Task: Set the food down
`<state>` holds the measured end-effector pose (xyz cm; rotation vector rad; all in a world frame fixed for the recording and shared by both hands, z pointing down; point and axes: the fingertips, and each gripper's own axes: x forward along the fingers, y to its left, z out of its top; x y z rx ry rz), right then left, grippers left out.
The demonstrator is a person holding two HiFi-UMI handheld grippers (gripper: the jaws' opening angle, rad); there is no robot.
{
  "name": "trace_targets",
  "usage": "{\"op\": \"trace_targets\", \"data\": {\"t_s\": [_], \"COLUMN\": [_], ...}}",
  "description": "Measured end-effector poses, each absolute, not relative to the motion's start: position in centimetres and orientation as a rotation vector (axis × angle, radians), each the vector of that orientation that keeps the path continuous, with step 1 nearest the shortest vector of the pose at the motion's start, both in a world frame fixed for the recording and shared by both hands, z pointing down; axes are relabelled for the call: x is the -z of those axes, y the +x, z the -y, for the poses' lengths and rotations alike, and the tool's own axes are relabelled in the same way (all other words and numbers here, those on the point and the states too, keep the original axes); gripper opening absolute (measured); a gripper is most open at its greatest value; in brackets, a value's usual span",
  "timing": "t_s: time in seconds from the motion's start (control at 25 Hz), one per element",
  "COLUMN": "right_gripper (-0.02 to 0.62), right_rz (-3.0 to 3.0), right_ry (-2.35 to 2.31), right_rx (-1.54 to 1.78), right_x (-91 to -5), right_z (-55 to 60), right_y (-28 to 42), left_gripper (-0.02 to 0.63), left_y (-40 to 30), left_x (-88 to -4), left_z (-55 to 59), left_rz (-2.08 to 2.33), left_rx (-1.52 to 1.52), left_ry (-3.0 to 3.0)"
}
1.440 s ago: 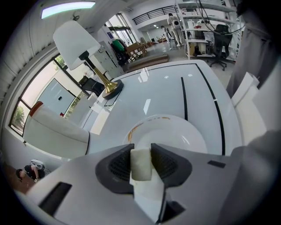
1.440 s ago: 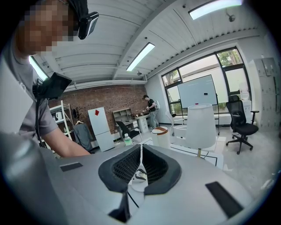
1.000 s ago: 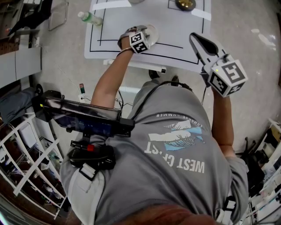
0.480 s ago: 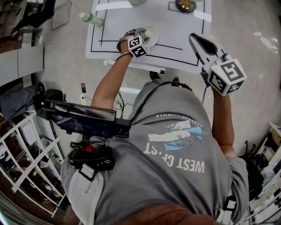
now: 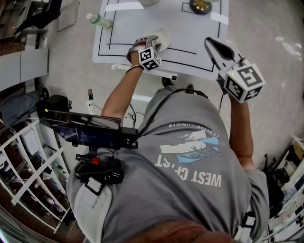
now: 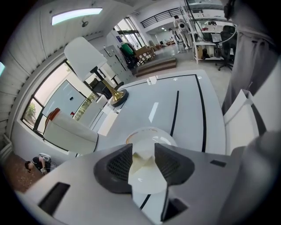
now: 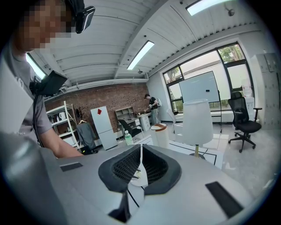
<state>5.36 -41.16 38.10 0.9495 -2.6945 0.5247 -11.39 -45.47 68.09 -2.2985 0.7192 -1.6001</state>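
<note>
A white bowl (image 5: pixel 162 37) with a thin orange rim (image 6: pixel 147 135) stands on the white table (image 5: pixel 190 33), inside its black-lined area. My left gripper (image 5: pixel 151 43) hangs just over the bowl's near side. Its jaws (image 6: pixel 142 165) are shut on a pale, cream-coloured folded piece of food (image 6: pixel 141 163), which sits above the bowl. My right gripper (image 5: pixel 219 47) is held up at the table's right front edge, apart from the bowl. In the right gripper view its jaws (image 7: pixel 140 169) are shut with nothing between them.
A table lamp with a brass base (image 5: pixel 200 4) and white shade (image 6: pixel 85 58) stands at the table's far side. A water bottle (image 5: pixel 97 20) lies on the floor left of the table. A white chair (image 6: pixel 70 133) is beyond the table.
My left gripper has drawn back a little toward the person, so more of the bowl shows past it. The right gripper has hardly moved.
</note>
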Motion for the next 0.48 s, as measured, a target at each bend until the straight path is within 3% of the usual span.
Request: {"op": "trace_targets", "data": {"t_s": [0.48], "right_gripper": [0.015], "right_rz": [2.68], "right_ry": [0.907], "right_rx": [-0.55], "right_x": [-39.5], "right_z": [41.0], "right_y": [5.5], "left_gripper": [0.14], "left_y": [-13.0], "left_x": [-68.9], "left_z": [44.2], "left_rz": [-0.839], "left_rx": [1.603], "left_ry": [-2.289]}}
